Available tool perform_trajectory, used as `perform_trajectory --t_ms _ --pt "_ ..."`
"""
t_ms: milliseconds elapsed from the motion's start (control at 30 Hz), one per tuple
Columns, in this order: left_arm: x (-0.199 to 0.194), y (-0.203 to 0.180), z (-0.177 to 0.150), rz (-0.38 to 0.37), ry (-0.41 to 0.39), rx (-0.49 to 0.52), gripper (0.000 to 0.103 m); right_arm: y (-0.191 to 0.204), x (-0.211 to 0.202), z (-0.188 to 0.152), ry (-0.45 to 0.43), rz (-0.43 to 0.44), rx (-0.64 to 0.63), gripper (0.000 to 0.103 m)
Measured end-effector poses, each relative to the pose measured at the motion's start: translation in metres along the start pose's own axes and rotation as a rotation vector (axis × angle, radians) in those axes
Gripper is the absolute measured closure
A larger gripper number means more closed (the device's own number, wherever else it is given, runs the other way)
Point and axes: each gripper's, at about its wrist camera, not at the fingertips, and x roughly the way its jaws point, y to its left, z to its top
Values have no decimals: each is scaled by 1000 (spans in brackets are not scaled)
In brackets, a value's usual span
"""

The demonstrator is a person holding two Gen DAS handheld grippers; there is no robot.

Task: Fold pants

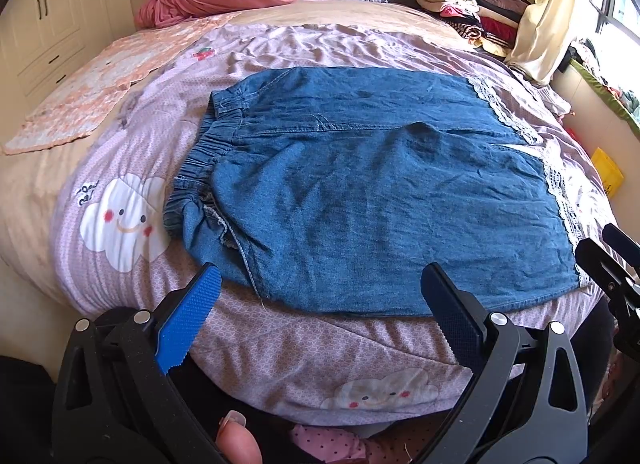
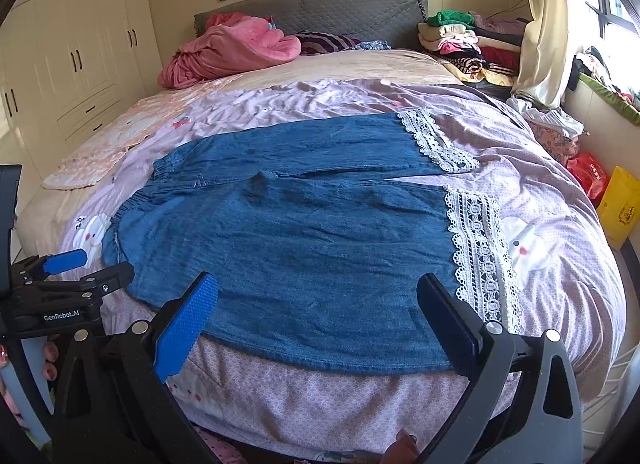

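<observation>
Blue denim pants (image 1: 360, 187) with white lace cuffs (image 1: 560, 191) lie spread flat across the bed, elastic waistband (image 1: 200, 159) to the left, legs to the right. They also show in the right wrist view (image 2: 312, 240), lace cuffs (image 2: 480, 256) on the right. My left gripper (image 1: 320, 284) is open and empty, hovering just above the near hem at the waist end. My right gripper (image 2: 318, 292) is open and empty above the near hem close to the cuffs. Each gripper shows at the edge of the other's view: the right one (image 1: 612, 260), the left one (image 2: 76, 268).
The bed has a lilac quilt with cloud prints (image 1: 120, 219). A pink blanket (image 2: 236, 47) lies by the grey headboard. A stack of folded clothes (image 2: 468, 39) sits at the far right corner. Wardrobes (image 2: 76, 51) stand left; a yellow bag (image 2: 618, 207) and curtain (image 2: 544, 23) are right.
</observation>
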Motion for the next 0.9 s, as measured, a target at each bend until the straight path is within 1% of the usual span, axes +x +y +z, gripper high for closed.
perform_trajectory --t_ms 700,900 --pt "-1 0 0 2 -4 1 9 0 0 0 1 -1 0 4" --pt "-4 5 5 2 -11 -3 9 2 2 0 3 0 -2 4"
